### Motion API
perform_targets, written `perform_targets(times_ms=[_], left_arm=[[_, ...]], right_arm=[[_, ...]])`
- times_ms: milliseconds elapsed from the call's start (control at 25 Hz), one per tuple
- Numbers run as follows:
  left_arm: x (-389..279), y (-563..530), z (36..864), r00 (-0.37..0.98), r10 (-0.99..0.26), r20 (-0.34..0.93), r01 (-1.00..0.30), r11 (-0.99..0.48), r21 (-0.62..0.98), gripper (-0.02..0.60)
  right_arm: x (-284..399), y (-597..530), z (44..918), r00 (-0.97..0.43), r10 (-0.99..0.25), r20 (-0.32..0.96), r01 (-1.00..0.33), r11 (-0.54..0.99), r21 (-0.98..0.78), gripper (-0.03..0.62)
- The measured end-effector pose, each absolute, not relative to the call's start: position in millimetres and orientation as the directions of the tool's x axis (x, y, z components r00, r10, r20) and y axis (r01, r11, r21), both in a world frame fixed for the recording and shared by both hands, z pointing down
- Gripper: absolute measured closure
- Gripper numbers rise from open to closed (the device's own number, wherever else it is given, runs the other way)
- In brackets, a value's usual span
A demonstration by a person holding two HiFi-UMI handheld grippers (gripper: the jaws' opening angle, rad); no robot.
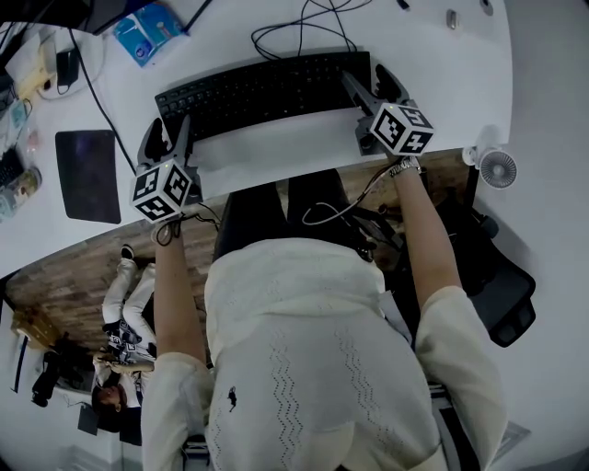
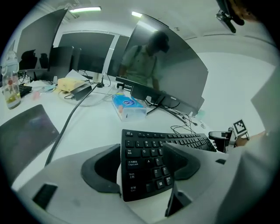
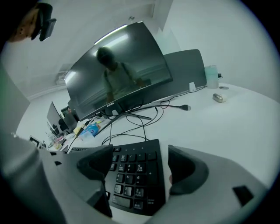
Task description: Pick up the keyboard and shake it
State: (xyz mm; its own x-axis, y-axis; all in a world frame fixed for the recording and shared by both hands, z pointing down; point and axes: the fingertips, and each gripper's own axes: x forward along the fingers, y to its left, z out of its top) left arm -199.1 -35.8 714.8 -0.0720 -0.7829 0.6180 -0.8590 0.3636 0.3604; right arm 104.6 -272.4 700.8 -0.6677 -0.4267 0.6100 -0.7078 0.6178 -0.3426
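Note:
A black keyboard (image 1: 267,92) lies flat on the white desk (image 1: 442,83). My left gripper (image 1: 168,133) is at its left end, and in the left gripper view the jaws (image 2: 142,153) stand wide apart on either side of that end (image 2: 148,168), the left pad clear of it. My right gripper (image 1: 373,85) is at the right end. In the right gripper view its jaws (image 3: 139,155) straddle the number pad (image 3: 133,175), with white desk showing between the right pad and the keyboard's edge.
A dark mouse pad (image 1: 87,175) lies left of the keyboard. A blue tissue pack (image 1: 147,29) and looped cables (image 1: 304,28) sit behind it, below a curved monitor (image 3: 118,74). A small fan (image 1: 497,167) hangs at the desk's right front edge.

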Motion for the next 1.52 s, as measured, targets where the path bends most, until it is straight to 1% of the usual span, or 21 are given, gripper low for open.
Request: perform_targets(times_ms=[320,600,880,1040,1360,1520], left_arm=[[-209.5,-45.7,726.8,-0.055,-0.771,0.634,-0.811,0.405,0.422,0.273],[-209.0,-54.3,733.5,-0.011,-0.767,0.641,-0.801,0.39,0.454,0.272],[-213.5,-59.2,736.9,0.008,-0.759,0.652,-0.788,0.396,0.471,0.273],[-213.1,-58.9,737.9,0.002,-0.756,0.655,-0.793,0.397,0.461,0.273],[-212.6,-59.2,738.9,-0.013,-0.753,0.658,-0.799,0.403,0.446,0.273],[-215.3,-59.7,738.8,-0.05,-0.746,0.664,-0.783,0.441,0.438,0.279]], right_arm=[[103.8,-280.8,714.5,-0.677,-0.401,0.618,-0.713,0.567,-0.413,0.212],[90.1,-280.6,720.5,-0.694,-0.359,0.624,-0.689,0.581,-0.432,0.212],[86.7,-279.3,728.1,-0.671,-0.317,0.67,-0.686,0.608,-0.399,0.218],[88.2,-280.0,729.6,-0.653,-0.332,0.681,-0.702,0.603,-0.379,0.241],[88.1,-280.9,730.4,-0.64,-0.35,0.685,-0.712,0.606,-0.356,0.247],[87.8,-281.3,731.0,-0.632,-0.354,0.689,-0.717,0.603,-0.348,0.246]])
